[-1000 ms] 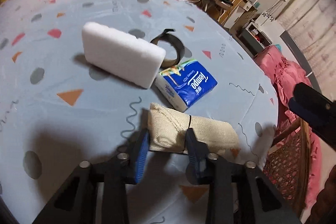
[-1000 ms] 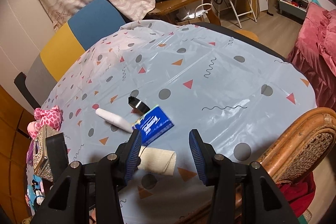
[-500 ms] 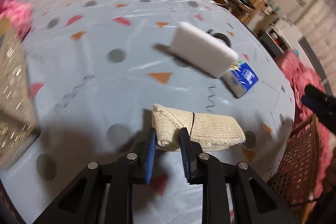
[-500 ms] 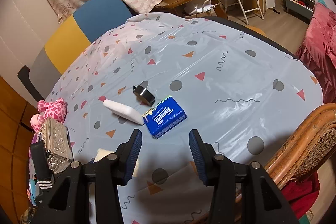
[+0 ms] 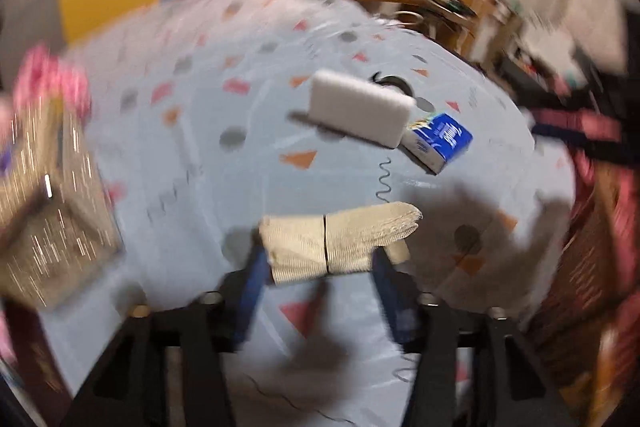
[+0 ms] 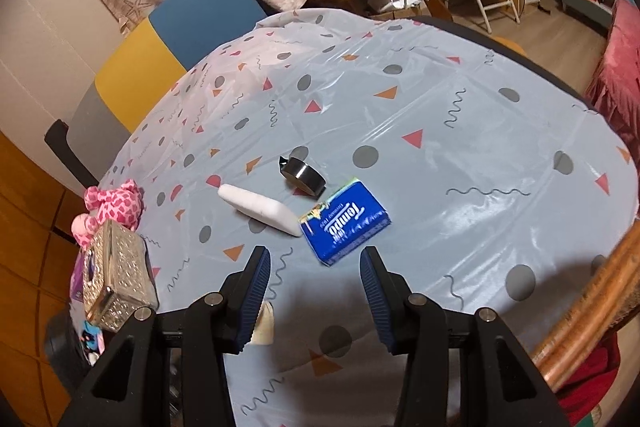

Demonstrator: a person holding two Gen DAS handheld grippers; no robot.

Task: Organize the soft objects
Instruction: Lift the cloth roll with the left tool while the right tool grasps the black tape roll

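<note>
We see the beige rolled cloth, bound by a dark band around its middle, lying between the spread jaws of the left tool; that picture is smeared by motion, so we cannot tell whether either pad touches it, but the jaws stand wider than the roll and do not pinch it. In the right wrist view only a pale corner of the cloth peeks out behind the left-hand finger at about 7 o'clock. Out toward 12 o'clock from the cloth lies the white sponge, a flat soft block, and just beside it at 1 o'clock the blue Tempo tissue pack, which appears to touch the sponge's end. Beyond the sponge sits a roll of dark tape. The right tool hangs open above the table with nothing between its jaws, the tissue pack lying just ahead of it at 12 o'clock, the sponge at 11 o'clock and the tape beyond both. At the table's 9 o'clock edge we see a glittering silver box with a pink plush toy just behind it. The table wears a pale blue cover with dots, triangles and squiggles.
</note>
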